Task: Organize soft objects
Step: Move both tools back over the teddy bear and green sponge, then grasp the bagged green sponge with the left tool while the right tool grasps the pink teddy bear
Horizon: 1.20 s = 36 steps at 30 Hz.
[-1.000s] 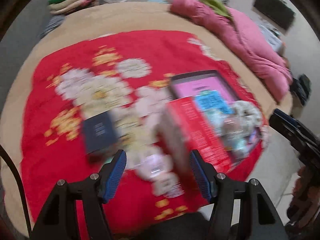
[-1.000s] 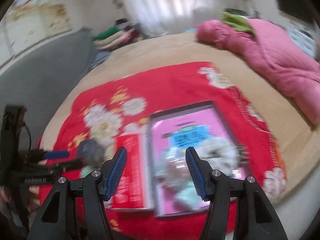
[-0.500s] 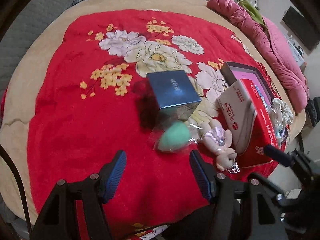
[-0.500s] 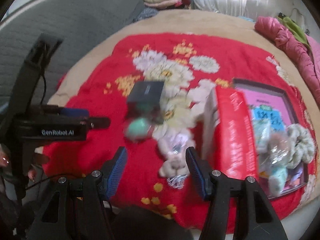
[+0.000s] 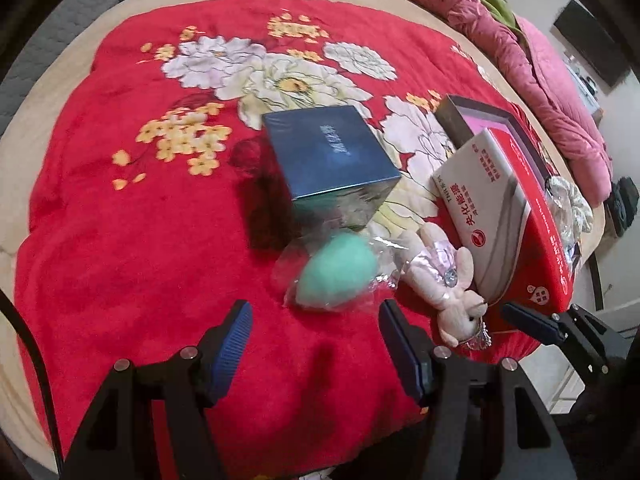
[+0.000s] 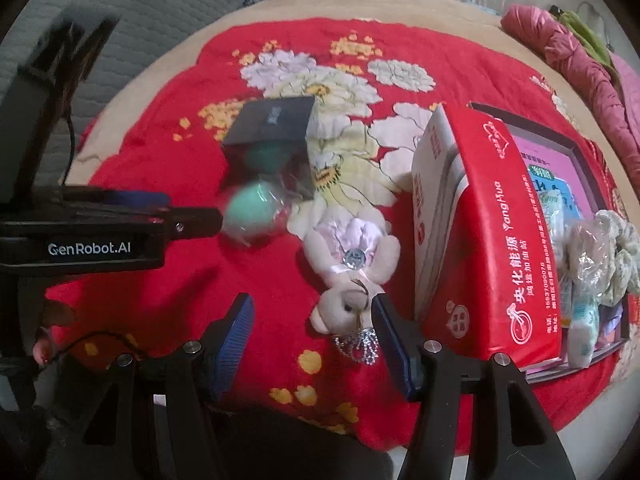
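Hovering over the near part of a red floral blanket (image 5: 120,240), the left gripper (image 5: 314,334) stands with its blue-padded jaws apart and nothing between them; a mint-green egg-shaped sponge in a clear wrapper (image 5: 338,274) lies just beyond its tips. The right gripper (image 6: 310,330) is likewise spread and empty-handed, with the head of a small pale pink plush bunny (image 6: 352,268) lying on the blanket between its open tips, a beaded chain trailing from it; whether a pad brushes the toy is hard to tell. Behind the sponge sits a dark blue box (image 5: 332,148), its lettering too blurred to read. To the right a red and white carton (image 6: 480,232) stands tilted against a shallow dark-framed tray (image 6: 560,140), hiding much of the tray's pink floor; crinkled wrapped items and a pale scrunchie (image 6: 616,252) pile at the tray's near end, partly cut off by the edge. The blanket covers a beige bed (image 5: 24,148); farther off lies a rolled pink quilt (image 5: 552,92), and folded clothes at the top are barely visible.
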Each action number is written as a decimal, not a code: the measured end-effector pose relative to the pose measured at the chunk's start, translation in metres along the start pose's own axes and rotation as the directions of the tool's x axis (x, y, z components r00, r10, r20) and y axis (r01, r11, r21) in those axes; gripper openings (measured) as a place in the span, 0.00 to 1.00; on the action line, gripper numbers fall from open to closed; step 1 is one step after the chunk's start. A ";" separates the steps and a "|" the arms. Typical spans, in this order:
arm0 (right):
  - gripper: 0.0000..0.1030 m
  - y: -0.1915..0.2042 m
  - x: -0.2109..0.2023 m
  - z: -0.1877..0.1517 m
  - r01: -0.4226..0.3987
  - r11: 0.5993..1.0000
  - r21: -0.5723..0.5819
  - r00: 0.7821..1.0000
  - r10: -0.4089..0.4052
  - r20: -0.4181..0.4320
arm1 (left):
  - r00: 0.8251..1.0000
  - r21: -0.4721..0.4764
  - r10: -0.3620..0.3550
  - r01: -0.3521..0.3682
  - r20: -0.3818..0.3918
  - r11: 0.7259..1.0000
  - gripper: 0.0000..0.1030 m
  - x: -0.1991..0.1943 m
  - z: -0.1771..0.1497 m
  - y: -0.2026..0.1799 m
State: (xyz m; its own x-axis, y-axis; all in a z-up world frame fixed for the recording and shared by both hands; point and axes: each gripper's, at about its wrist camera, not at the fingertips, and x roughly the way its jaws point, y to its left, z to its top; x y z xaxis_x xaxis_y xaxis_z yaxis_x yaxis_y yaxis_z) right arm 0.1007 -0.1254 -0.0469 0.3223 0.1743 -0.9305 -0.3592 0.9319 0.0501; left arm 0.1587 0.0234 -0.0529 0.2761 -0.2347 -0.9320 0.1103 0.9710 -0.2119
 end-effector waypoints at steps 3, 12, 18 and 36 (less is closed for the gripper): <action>0.61 0.003 0.008 0.003 0.042 0.999 -0.022 0.999 -0.042 -0.016 | 1.000 0.015 -0.013 0.013 -0.011 1.000 0.63 0.009 0.004 -0.004; 0.60 0.013 0.037 0.008 0.125 0.988 -0.092 0.990 -0.131 -0.057 | 0.997 0.018 -0.060 0.061 -0.046 0.998 0.63 0.033 0.011 -0.002; 0.51 0.014 0.056 0.010 0.190 0.972 -0.138 0.976 -0.202 -0.083 | 0.994 -0.011 -0.096 0.096 -0.053 0.995 0.63 0.044 0.014 0.004; 0.34 -0.007 -0.026 0.023 0.053 0.998 -0.034 0.991 -0.048 0.123 | 0.994 0.000 -0.103 0.103 0.045 0.995 0.49 -0.006 0.016 -0.010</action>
State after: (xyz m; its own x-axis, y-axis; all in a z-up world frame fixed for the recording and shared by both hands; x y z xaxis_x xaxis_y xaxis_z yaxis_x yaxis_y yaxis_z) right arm 0.1147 -0.1290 -0.0144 0.4444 0.1669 -0.8802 -0.3712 0.9285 -0.0114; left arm 0.1712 0.0147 -0.0402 0.3060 -0.3349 -0.8912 0.1384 0.9418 -0.3064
